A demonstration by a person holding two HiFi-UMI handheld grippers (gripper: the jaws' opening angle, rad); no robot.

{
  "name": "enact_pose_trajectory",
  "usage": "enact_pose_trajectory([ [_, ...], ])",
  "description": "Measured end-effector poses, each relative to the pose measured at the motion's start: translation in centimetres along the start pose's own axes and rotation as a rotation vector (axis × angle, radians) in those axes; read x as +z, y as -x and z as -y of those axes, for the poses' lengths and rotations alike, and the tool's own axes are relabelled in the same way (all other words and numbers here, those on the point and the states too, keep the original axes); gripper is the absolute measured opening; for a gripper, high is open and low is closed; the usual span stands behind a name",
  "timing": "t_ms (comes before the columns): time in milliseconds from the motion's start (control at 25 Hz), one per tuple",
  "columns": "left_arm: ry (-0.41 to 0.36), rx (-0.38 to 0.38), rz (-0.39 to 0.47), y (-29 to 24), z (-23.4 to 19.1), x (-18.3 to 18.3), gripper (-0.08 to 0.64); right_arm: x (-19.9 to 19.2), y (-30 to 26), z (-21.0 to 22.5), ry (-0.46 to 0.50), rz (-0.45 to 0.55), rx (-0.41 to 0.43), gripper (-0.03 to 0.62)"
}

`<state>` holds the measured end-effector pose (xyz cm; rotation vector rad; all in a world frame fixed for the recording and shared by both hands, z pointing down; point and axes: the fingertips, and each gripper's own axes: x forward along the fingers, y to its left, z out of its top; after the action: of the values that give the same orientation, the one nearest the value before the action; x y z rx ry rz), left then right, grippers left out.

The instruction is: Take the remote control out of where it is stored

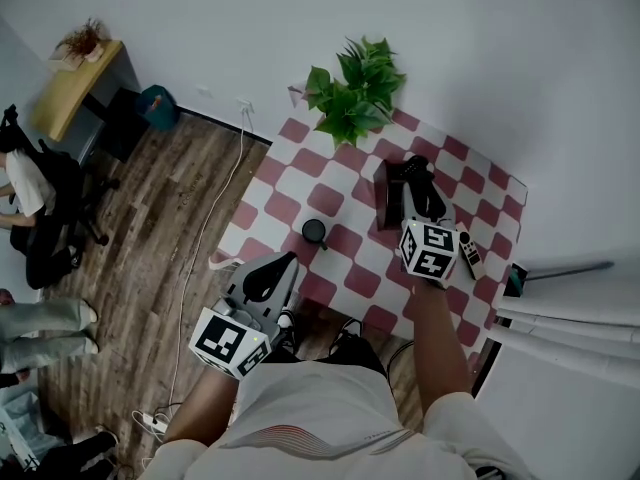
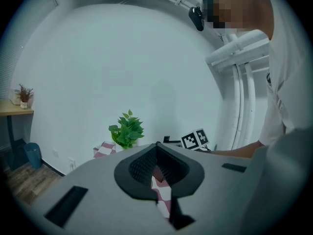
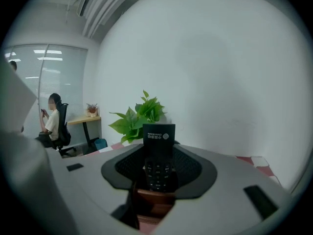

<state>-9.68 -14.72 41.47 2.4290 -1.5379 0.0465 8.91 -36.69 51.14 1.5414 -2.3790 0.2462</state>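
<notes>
— Fingers [image 3: 123,169] of the right gripper [image 3: 159,148] hiding much?
— From the head view, yes: they cover the remote control [image 3: 158,131]. Its lower end is sunk out of sight in the brown holder [image 3: 154,199] on the checked table [image 1: 330,200].
— And its look?
— Black, slim, upright; a white logo on top, rows of small keys below (print too small to read).
— Grip?
— Right fingers closed on its sides. Left gripper [image 2: 156,148], off the table's near edge: tips together, empty.
</notes>
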Motion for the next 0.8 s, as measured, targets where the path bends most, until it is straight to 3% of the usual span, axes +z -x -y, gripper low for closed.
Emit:
enact_pose_trajectory([
  [200, 0.000, -0.031, 0.012, 0.0, 0.8, 0.3, 0.008, 3.9, 4.4, 0.7, 0.036, 0.045, 0.026, 0.187],
  [360, -0.001, -0.068, 0.023, -0.5, 1.9, 0.6, 0.008, 4.4, 7.9, 2.6, 0.082, -0.023, 0.050, 0.187],
  [600, -0.003, -0.114, 0.031, -1.2, 3.4, 0.7, 0.008, 1.2, 11.4, 5.8, 0.218, -0.254, 0.081, 0.187],
  [800, -0.004, -0.129, 0.028, -1.6, 4.3, 0.5, 0.008, -5.7, 12.5, 8.6, 0.298, -0.580, 0.121, 0.187],
])
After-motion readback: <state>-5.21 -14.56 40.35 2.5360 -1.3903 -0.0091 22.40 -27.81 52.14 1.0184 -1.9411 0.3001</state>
